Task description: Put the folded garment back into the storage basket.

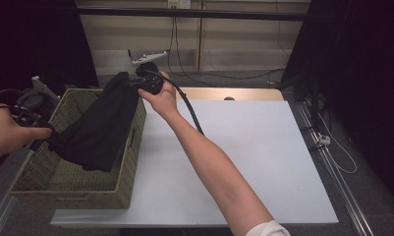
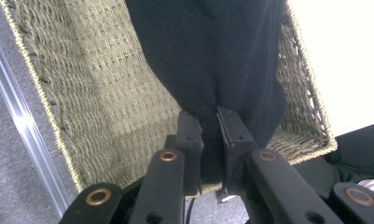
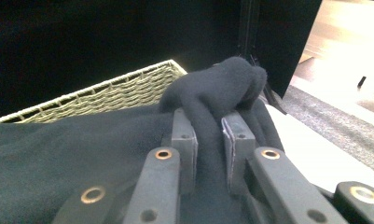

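White counter [image 1: 243, 147] carries a woven basket [image 1: 71, 182] at its left edge. Both the left gripper [image 2: 209, 116] and the right gripper [image 3: 208, 123] have fingers clenched on a black cloth [image 1: 103, 128] hanging over the basket. Uneven pulling could slip a pinch or tip the basket.

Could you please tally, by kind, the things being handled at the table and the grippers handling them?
Black cloth: 1, held up over the basket and clamped at two places.
Woven basket: 1, at the table's left edge.
Grippers: 2, the left gripper and the right gripper, each shut on the cloth.
Total: 4
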### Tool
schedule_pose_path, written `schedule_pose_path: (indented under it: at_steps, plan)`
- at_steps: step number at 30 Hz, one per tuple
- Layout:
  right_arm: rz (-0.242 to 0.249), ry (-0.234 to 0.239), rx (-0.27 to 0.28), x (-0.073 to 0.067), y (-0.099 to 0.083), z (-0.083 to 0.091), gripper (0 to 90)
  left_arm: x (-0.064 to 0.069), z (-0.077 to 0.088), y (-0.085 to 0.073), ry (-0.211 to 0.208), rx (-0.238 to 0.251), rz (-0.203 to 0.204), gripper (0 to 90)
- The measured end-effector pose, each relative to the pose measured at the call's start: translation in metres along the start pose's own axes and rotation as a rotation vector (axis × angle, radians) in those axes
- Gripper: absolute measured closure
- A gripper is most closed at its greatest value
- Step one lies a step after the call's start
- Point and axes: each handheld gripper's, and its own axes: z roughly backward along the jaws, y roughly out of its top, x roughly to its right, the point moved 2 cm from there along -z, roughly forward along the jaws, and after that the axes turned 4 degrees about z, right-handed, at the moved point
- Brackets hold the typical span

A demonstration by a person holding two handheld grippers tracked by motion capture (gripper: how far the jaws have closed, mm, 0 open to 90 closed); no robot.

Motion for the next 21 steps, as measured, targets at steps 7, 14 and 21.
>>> schedule_pose_path:
  at_steps: [7, 14, 21]
  plan:
    - [0.008, -0.011, -0.002, 0.004, 0.000, -0.004, 78.7, 0.000, -0.007, 0.000, -0.009, -0.010, 0.001, 80.7]
    - [0.013, -0.008, -0.014, 0.002, -0.002, -0.012, 78.7, -0.004, -0.013, -0.003, -0.006, -0.012, 0.011, 80.6]
    - [0.015, 0.004, -0.020, 0.000, -0.002, -0.021, 78.6, -0.009, -0.016, -0.007, -0.013, -0.008, 0.021, 80.5]
